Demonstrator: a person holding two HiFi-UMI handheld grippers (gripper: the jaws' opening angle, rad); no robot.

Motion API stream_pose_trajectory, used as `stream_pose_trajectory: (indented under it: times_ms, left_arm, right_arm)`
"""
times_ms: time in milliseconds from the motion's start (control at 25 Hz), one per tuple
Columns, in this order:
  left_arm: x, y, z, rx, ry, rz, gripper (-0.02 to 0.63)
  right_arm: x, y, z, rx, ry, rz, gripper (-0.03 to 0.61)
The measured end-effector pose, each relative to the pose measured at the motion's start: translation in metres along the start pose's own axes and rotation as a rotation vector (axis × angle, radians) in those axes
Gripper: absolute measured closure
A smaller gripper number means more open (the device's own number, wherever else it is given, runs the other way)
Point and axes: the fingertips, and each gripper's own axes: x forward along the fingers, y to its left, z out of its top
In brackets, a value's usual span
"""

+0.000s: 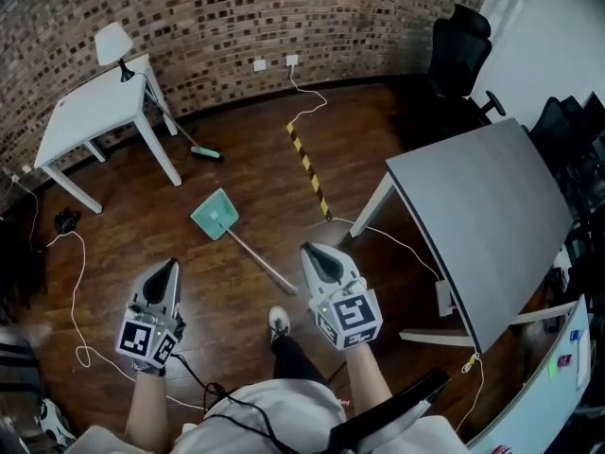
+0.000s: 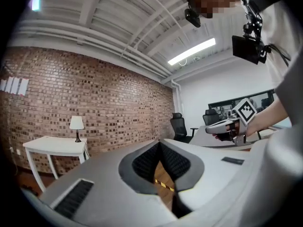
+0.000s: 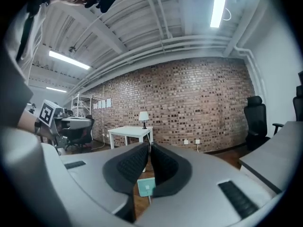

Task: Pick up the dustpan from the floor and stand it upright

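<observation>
Your left gripper point(image 1: 167, 267) and right gripper point(image 1: 314, 252) sit closed, empty; reach the flat teal plastic dustpan point(image 1: 216, 214) unopened and you may shove it.

Smooth plastic dustpan point(image 1: 216, 214), glossy wooden floor point(image 1: 255, 130), rough brick wall point(image 1: 236, 8).

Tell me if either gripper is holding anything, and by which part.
Nothing is held. The left gripper and right gripper are both shut and empty; the dustpan lies untouched on the floor ahead.
</observation>
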Motion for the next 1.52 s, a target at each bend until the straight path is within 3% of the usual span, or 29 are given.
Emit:
stream_pose_trajectory:
  times_ms: [160,320,480,640,760,920,1120,1240,1360,1520]
  left_arm:
    - [0.047,0.027,0.023,0.023,-0.023,0.052,0.606]
    - [0.07,0.05,0.032,0.04,-0.017,0.079,0.604]
    - [0.091,0.06,0.018,0.04,0.012,0.059,0.606]
    - [0.107,0.065,0.003,0.029,0.04,0.008,0.604]
    - [0.116,0.062,-0.03,0.0,0.101,-0.033,0.604]
    - [0.126,0.053,-0.1,-0.044,0.207,-0.091,0.604]
    - [0.148,0.053,-0.182,-0.062,0.255,-0.118,0.604]
    - [0.166,0.057,-0.252,-0.082,0.324,-0.14,0.603]
    - [0.189,0.061,-0.334,-0.167,0.411,-0.141,0.604]
    - [0.205,0.044,-0.416,-0.215,0.499,-0.211,0.604]
  right_arm:
    - [0.04,-0.045,0.038,0.033,-0.071,0.01,0.552]
    - [0.077,-0.061,0.057,0.035,-0.101,0.02,0.552]
    - [0.103,-0.07,0.049,0.035,-0.091,0.021,0.552]
    - [0.116,-0.076,0.02,0.046,-0.015,-0.017,0.552]
    - [0.12,-0.082,-0.022,0.079,0.061,-0.058,0.552]
    - [0.129,-0.086,-0.098,0.113,0.171,-0.08,0.552]
    - [0.146,-0.087,-0.206,0.173,0.304,-0.062,0.551]
    - [0.155,-0.096,-0.276,0.139,0.379,-0.093,0.541]
    - [0.157,-0.109,-0.355,0.073,0.492,-0.136,0.478]
    - [0.144,-0.114,-0.449,0.095,0.61,-0.15,0.474]
